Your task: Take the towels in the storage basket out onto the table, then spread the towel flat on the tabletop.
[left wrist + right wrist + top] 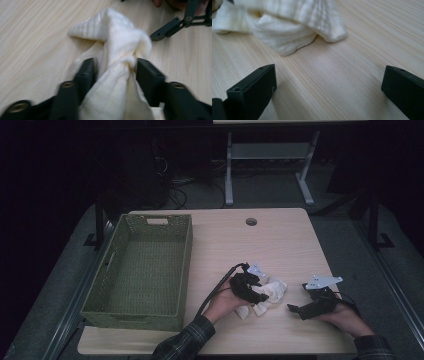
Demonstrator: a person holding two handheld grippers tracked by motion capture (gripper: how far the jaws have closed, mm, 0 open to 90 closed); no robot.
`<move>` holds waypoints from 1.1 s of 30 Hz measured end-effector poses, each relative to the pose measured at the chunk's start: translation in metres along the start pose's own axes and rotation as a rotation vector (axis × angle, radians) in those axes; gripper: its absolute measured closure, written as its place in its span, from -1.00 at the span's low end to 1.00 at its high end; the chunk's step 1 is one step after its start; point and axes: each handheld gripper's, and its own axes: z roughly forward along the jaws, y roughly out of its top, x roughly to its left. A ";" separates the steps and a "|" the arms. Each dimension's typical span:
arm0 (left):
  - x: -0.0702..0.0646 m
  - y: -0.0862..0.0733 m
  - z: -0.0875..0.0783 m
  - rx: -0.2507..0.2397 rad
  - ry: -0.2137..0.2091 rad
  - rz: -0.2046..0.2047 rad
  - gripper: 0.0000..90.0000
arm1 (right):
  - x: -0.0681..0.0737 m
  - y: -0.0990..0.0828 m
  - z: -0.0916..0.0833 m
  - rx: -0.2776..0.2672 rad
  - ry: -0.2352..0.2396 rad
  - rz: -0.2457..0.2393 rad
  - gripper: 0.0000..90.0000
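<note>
Nearest the person, two forearms come in at about 6 o'clock of the high view, each hand wrapped around a black two-jaw tool. The left gripper (257,295) sits just left of table centre, and in the left gripper view (115,68) its jaws are drawn in tight on a bunched fold of the crumpled cream-white woven cloth (117,50), the fabric squeezed into a narrow neck between them. That pinch looks like a hold meant for lifting or dragging the cloth, since the rest of it lies slack on the pale wood-grain laminate table (280,240).

At roughly 3 o'clock from the cloth, near it but not touching, rests the right gripper (295,309), aimed toward 9 o'clock at the fabric. In the right gripper view (328,85) its jaws stand wide apart with nothing but bare tabletop between them, and the cloth (287,32) lies ahead at about 11 o'clock. It seems poised to take a second hold on a free edge, though that is a guess.

Farther off, toward 9 to 10 o'clock, stands the olive-green rectangular woven basket (185,270) with cut-out handles, empty and close by, a plausible destination for the cloth. Beyond, at 12 o'clock, a round cable hole (251,221) marks the table's far edge, with a grey metal desk frame (229,170) on the dark floor behind.
</note>
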 end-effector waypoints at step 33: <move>0.012 -0.038 -0.041 -0.043 0.131 -0.097 -0.13 | 0.001 0.008 -0.001 0.075 0.022 -0.022 -0.97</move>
